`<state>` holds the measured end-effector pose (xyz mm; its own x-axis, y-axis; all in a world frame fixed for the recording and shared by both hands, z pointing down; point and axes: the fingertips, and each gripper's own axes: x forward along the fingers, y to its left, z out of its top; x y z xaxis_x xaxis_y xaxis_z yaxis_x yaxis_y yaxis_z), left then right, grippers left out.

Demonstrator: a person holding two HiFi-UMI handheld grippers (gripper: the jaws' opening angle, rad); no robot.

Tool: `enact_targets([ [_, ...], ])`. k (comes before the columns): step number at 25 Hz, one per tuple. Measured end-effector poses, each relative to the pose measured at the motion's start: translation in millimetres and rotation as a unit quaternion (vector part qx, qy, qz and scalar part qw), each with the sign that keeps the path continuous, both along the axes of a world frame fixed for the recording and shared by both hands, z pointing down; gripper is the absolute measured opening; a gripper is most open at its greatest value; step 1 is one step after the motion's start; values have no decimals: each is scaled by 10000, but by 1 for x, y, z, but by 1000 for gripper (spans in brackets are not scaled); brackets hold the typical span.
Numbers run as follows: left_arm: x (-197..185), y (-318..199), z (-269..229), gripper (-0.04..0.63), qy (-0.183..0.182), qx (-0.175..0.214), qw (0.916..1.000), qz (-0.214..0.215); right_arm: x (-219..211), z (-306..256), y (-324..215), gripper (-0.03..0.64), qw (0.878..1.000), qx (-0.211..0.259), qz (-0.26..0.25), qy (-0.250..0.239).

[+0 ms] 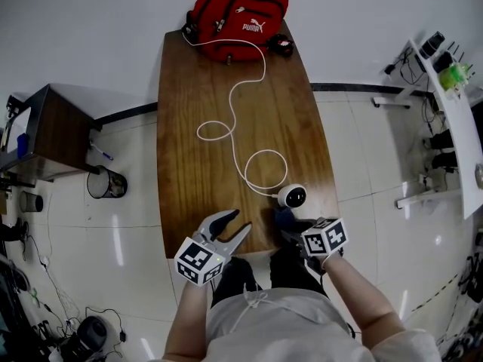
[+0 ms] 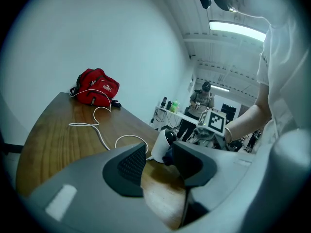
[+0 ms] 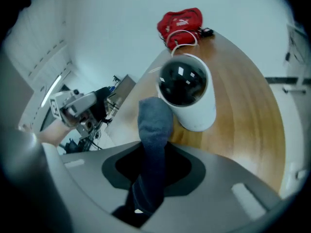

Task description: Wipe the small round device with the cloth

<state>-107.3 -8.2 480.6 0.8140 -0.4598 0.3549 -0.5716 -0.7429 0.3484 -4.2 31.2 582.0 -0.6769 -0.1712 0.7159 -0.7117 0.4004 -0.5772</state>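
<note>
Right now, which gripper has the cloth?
The right gripper, shut on the blue cloth beside the device; the left gripper stands open and empty.

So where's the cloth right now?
In the right gripper view, the cloth is clamped in the right tool, its tip just left of the white round device.

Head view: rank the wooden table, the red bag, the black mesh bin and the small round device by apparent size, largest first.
1. wooden table
2. red bag
3. black mesh bin, only somewhat bigger than the device; it stands on the floor, farther off, so its real size is unsure
4. small round device
</note>
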Motion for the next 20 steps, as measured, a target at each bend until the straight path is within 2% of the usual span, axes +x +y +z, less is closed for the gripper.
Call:
enact_targets([
  [2, 3, -2, -6, 170, 76, 20, 9999, -67, -6, -31, -3, 112, 9954, 723, -598, 208],
  [4, 6, -3, -11, 170, 142, 59, 9998, -94, -9, -66, -19, 112, 9836, 1496, -934, 368],
  [6, 11, -2, -15, 167, 89, 154, 9998, -17, -5, -95, -46, 112, 9719, 2102, -951, 474],
  [8, 18, -1, -18, 167, -30, 255, 9996, 110, 0, -111, -72, 112, 9655, 2391, -870, 552],
  [10, 25, 1, -21, 167, -52, 278, 9994, 191, 1, -114, -90, 112, 9657, 2375, -879, 579],
  [15, 40, 8, -24, 167, -101, 344, 9987, 349, -7, -100, -111, 112, 9740, 1989, -984, 451],
  [20, 40, 11, -19, 167, -281, 383, 9979, 445, 12, -91, -124, 114, 9802, 1849, -581, 417],
])
